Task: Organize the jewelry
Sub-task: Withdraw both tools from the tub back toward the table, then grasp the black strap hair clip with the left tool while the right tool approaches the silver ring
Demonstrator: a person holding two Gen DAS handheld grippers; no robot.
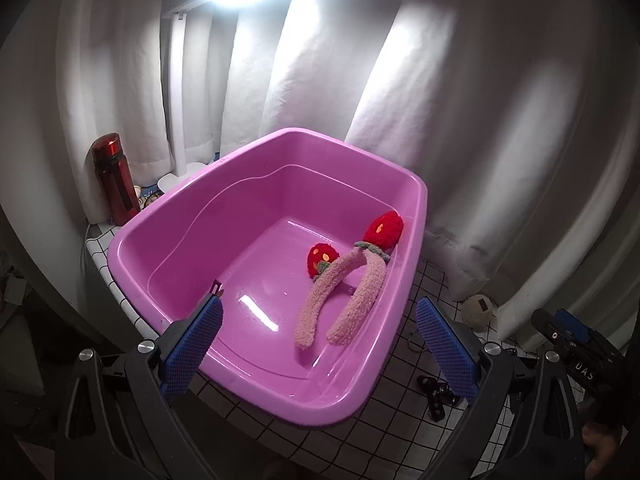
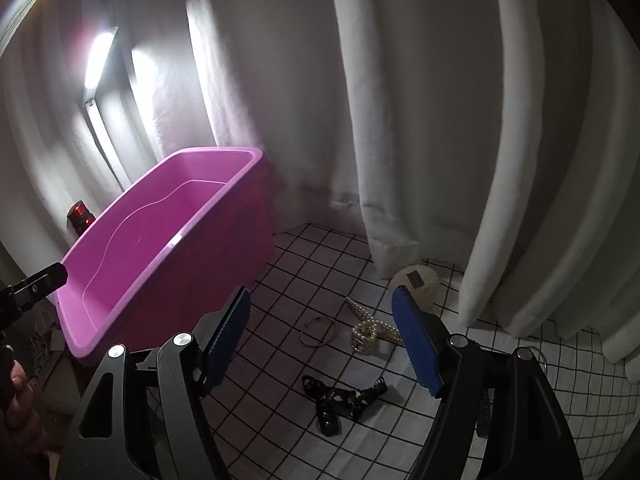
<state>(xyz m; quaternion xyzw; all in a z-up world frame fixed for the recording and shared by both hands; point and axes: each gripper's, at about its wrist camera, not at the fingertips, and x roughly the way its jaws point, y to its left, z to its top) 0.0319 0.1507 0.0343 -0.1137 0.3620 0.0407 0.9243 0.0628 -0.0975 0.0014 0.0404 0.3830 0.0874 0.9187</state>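
Observation:
A pink plastic tub [image 1: 132, 240] stands on the gridded table; it also shows in the right wrist view [image 2: 248, 184]. In it lies a fuzzy pink headband [image 1: 344, 296] with two red strawberry puffs. My left gripper [image 1: 320, 340] is open and empty above the tub's near side. My right gripper [image 2: 324, 344] is open and empty above loose jewelry on the table: a thin metal bangle [image 2: 319, 331], a pearl chain [image 2: 370, 334] and a black bow clip [image 2: 340, 398], which also shows in the left wrist view [image 1: 436, 394].
A red bottle [image 1: 114, 180] stands behind the tub at the left. A round cream object [image 2: 418, 282] lies by the white curtain [image 2: 400, 120]. A lamp post [image 1: 176, 92] rises behind the tub. The gridded cloth [image 2: 520, 380] covers the table.

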